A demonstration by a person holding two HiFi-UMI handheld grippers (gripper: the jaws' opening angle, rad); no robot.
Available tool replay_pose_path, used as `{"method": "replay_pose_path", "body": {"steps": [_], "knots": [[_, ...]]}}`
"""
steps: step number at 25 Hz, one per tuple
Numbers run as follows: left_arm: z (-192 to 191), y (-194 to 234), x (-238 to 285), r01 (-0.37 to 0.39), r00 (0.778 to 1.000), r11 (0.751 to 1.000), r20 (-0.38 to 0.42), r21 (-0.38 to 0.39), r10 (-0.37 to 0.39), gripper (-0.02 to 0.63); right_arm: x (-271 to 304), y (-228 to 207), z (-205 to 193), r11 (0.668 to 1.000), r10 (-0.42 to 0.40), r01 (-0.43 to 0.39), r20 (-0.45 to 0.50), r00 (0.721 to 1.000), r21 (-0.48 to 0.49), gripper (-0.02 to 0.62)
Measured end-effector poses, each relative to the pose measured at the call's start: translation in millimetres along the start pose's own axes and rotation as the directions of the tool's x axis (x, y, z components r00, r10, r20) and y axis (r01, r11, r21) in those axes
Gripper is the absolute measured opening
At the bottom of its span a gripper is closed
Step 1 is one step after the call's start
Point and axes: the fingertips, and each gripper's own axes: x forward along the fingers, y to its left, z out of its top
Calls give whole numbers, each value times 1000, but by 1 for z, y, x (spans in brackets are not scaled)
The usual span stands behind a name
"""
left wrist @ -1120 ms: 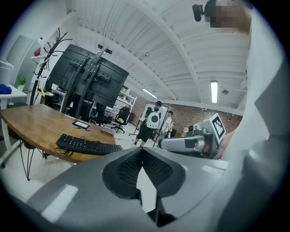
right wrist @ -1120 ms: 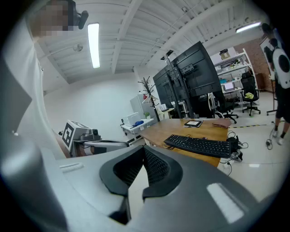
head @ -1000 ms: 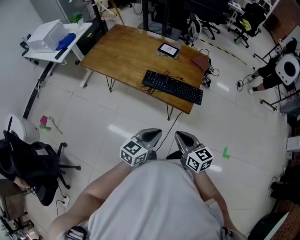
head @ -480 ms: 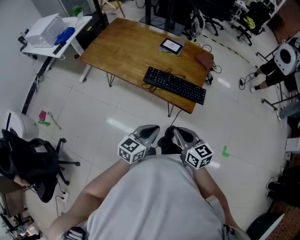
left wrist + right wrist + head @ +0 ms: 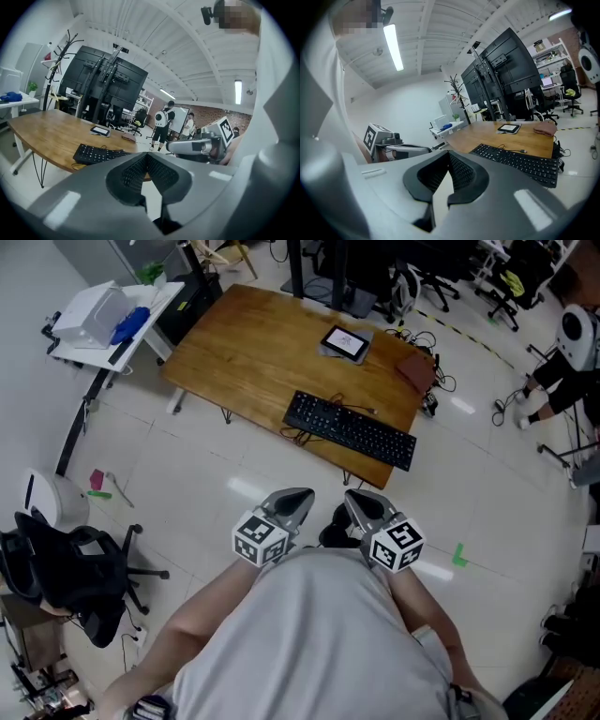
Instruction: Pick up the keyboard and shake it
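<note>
A black keyboard with a cable lies along the near edge of the wooden table; it also shows in the left gripper view and the right gripper view. My left gripper and right gripper are held side by side close to my body, over the floor and well short of the table. Both are shut with nothing between the jaws. In each gripper view the ribbed pads meet at the tips.
A tablet and a brown pouch lie on the table's far side. A white side table stands at the left, a black office chair at lower left. More chairs and people are at the back right.
I have stepped toward the table: the keyboard and table have slid lower in the head view, nearer my grippers. Both grippers stay shut and side by side.
</note>
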Motion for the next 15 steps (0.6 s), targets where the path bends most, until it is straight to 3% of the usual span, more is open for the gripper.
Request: {"method": "replay_pose_path", "body": {"steps": [15], "knots": [[43,26,104,8,995,999,-103,34,-4,0,8,-107,36,996,-3,0,28,1000,88,2]]}}
